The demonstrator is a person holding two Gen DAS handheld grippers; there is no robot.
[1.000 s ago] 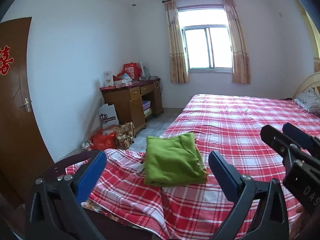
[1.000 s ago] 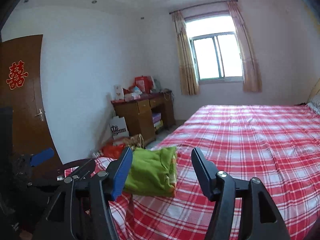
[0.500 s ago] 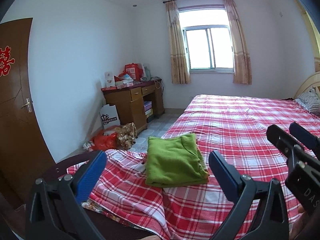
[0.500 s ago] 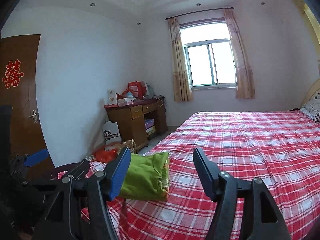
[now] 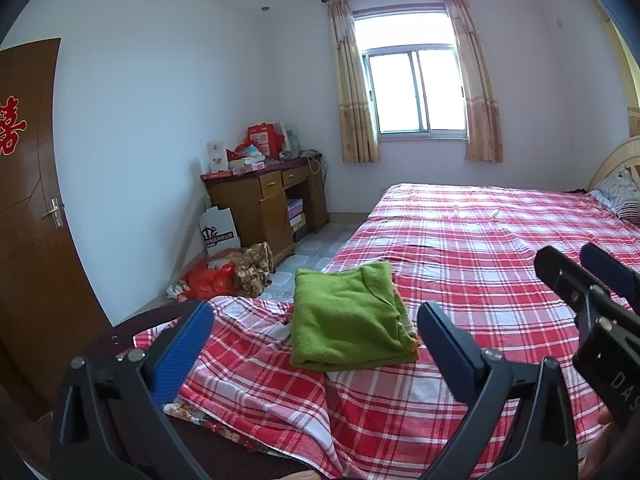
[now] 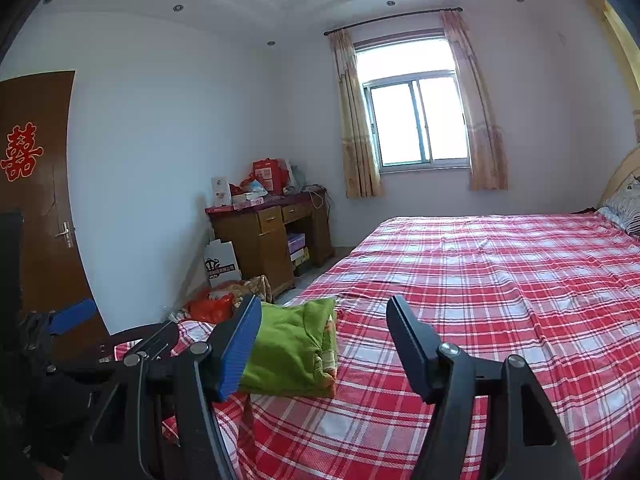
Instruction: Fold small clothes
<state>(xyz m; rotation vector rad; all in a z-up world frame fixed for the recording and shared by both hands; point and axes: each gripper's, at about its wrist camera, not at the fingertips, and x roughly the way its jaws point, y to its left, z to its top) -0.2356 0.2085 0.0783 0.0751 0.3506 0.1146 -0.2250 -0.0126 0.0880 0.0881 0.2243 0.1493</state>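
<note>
bed (image 5: 480, 240) corner holds folded garment (image 5: 348, 320)

Cluttered wooden desk (image 5: 269, 200) beside the curtained window (image 5: 416, 92).

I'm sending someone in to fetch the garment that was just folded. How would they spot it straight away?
Look at the big bed with the red and white checked sheet. At its near corner, on the side toward the wooden desk, lies a folded green garment. It is the only garment lying on the sheet, plain bright green against the checks.
</note>
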